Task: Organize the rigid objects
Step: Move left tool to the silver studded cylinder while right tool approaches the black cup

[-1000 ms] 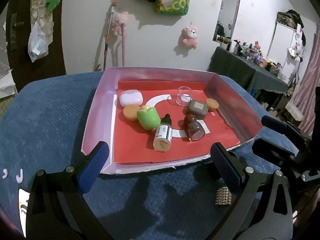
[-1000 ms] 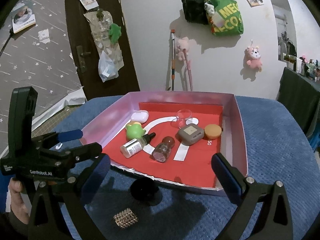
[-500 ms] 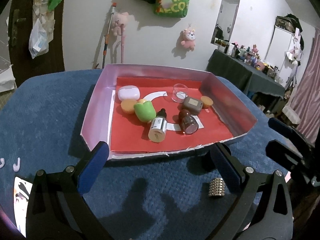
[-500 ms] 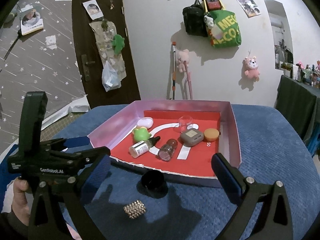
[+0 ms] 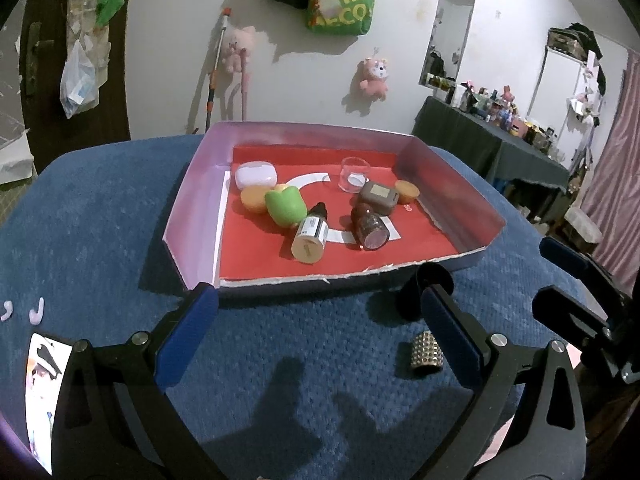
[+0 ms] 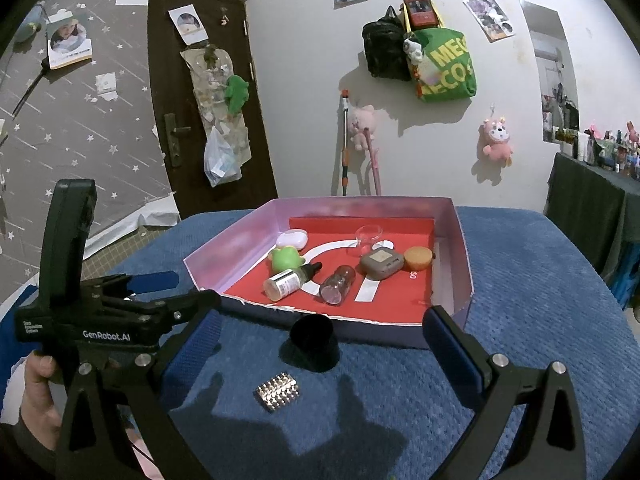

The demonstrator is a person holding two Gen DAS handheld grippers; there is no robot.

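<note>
Two hand-held grippers hover over a blue cushioned surface, and you hold neither on anything. Your left hand-held gripper has its jaws spread wide and empty. Ahead of it sits a shallow pink-walled tray with a red floor. Reading the tray from left to right, you find a white case, an orange disc, a green toy, a dropper bottle lying on its side, a brown jar on its side, a grey case, a clear cup behind it, and a second orange disc.

Outside the tray, just before its near wall, a black cup stands on the blue surface. A small block of metal beads lies nearer to you, between your right hand-held gripper's fingers, closer to the left one. That gripper is also spread wide and empty. In the left wrist view the beads lie just beside the left hand-held gripper's right finger.
</note>
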